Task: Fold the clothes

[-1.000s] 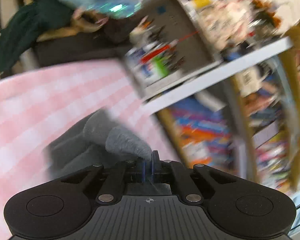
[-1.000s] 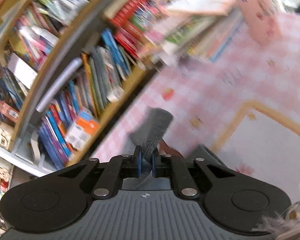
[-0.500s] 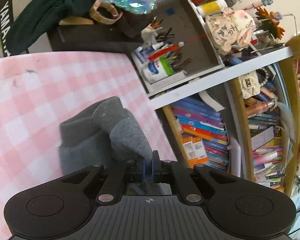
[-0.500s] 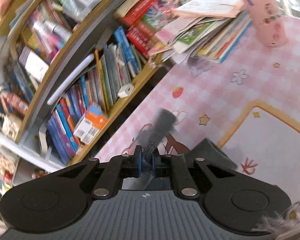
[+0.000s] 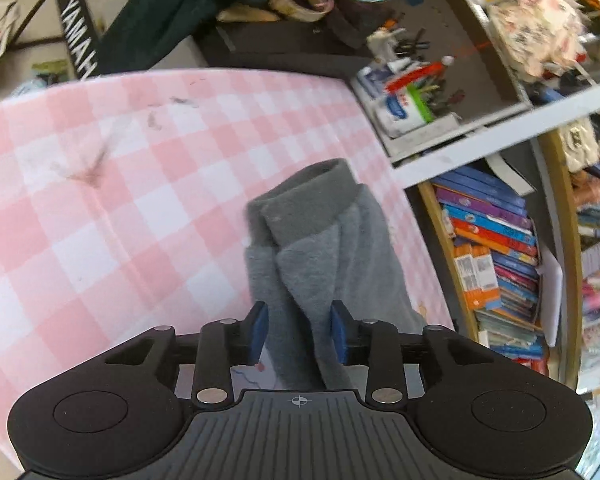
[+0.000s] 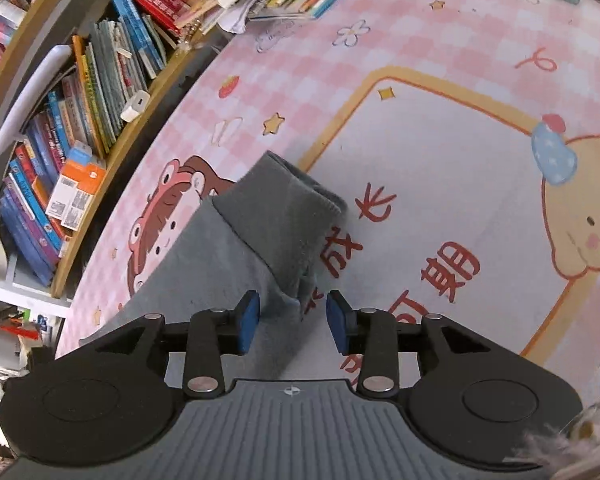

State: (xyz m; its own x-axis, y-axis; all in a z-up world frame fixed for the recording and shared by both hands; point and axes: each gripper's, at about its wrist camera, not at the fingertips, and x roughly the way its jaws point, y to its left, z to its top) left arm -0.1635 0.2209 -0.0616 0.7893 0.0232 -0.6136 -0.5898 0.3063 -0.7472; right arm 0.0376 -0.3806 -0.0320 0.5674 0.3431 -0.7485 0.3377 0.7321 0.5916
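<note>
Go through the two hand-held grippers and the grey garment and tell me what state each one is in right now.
Left hand-held gripper: jaws just opened, grey cloth between the pads, not pinched.
Right hand-held gripper: jaws just opened, cloth edge between the pads, not pinched.
Grey garment: released, lying folded over itself on the pink checked mat.

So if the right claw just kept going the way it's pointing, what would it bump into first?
Most likely the grey garment: its folded cuff end lies directly ahead of the right claw, between its open blue pads, on the pink checked mat. Depth is hard to judge.
</note>
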